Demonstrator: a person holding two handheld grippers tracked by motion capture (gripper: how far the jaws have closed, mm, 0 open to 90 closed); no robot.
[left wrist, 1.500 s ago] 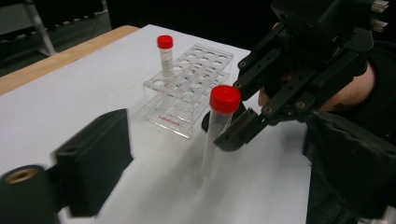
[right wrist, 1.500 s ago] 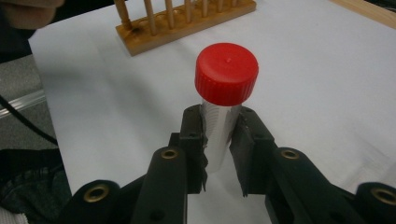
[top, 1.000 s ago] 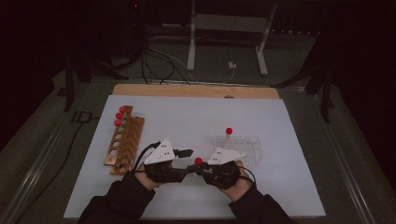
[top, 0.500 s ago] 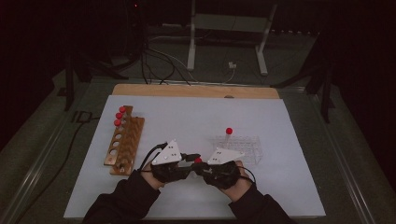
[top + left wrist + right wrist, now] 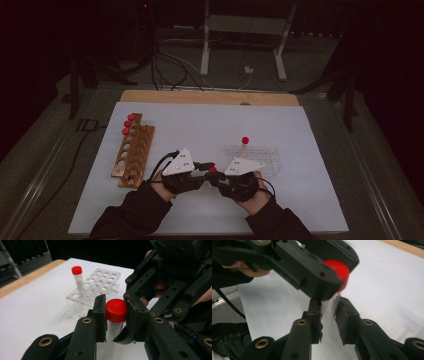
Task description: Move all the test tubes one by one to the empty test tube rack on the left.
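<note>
High view, from the left: a wooden rack [image 5: 133,151] keeps three red-capped tubes, most holes bare. At mid-counter the left hand-held gripper [image 5: 114,312] is clamped on the red cap [image 5: 116,310] of a tube [image 5: 113,340]; the right hand-held gripper [image 5: 327,312] pinches its body. One tube [image 5: 244,143] already stands in the clear rack [image 5: 255,157]; the transfer looks barely begun.

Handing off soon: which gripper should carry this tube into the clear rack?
Right, probably. The right gripper grips the tube by its body, and the clear rack lies on its side; the left gripper holds the cap.
</note>
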